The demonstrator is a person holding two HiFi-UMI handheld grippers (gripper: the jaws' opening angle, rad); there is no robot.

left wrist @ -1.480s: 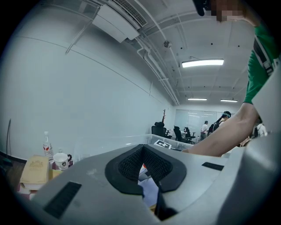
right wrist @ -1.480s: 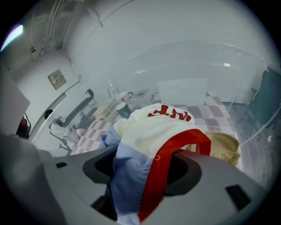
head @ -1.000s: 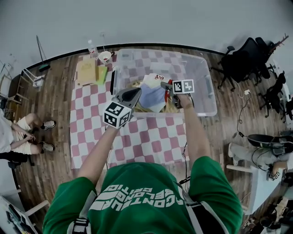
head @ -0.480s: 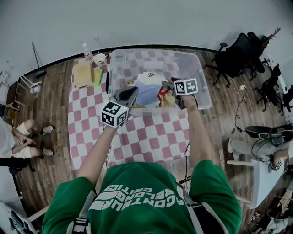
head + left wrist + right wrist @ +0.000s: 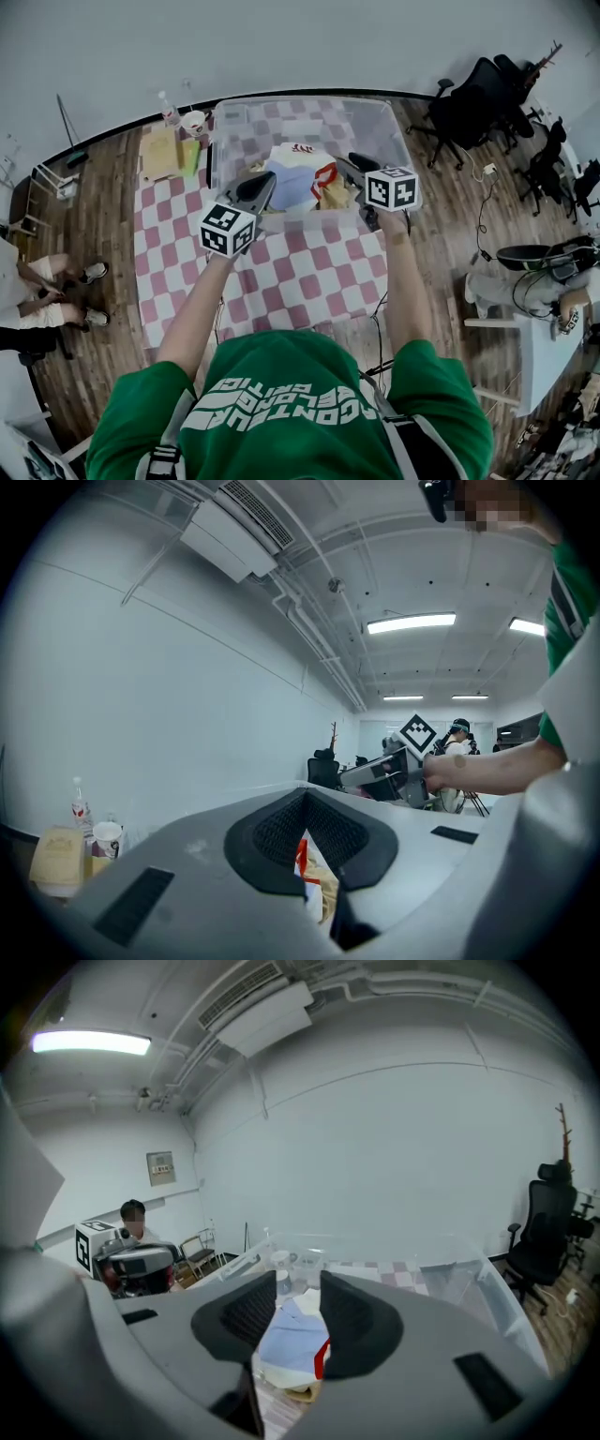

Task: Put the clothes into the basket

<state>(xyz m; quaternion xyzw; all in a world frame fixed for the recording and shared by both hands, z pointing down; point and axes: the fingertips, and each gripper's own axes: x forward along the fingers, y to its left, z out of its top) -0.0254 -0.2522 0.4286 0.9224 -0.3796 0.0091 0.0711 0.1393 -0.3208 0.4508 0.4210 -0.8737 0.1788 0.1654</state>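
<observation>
A clear plastic basket [image 5: 394, 131] stands on the checkered table and holds a pile of clothes [image 5: 295, 178] in light blue, white, red and yellow. My left gripper [image 5: 269, 179] hovers over the basket's near left corner, shut and empty; its tips [image 5: 306, 799] meet, with the clothes [image 5: 314, 885] showing below them. My right gripper [image 5: 353, 161] hangs above the pile's right side, jaws apart. They have just been closing, with nothing between them. In the right gripper view [image 5: 298, 1290] the clothes [image 5: 289, 1335] lie well below, inside the basket [image 5: 492, 1283].
A bottle [image 5: 169, 107], a cup [image 5: 194, 122] and a tan packet [image 5: 161, 152] sit at the table's far left corner. The checkered cloth [image 5: 300, 281] covers the near part of the table. Office chairs [image 5: 469, 112] stand at right; people sit at left [image 5: 37, 300] and right [image 5: 534, 300].
My right gripper has risen from the clothes pile and drawn back toward the basket's near right edge, its jaws narrower. The left gripper has shifted only slightly.
</observation>
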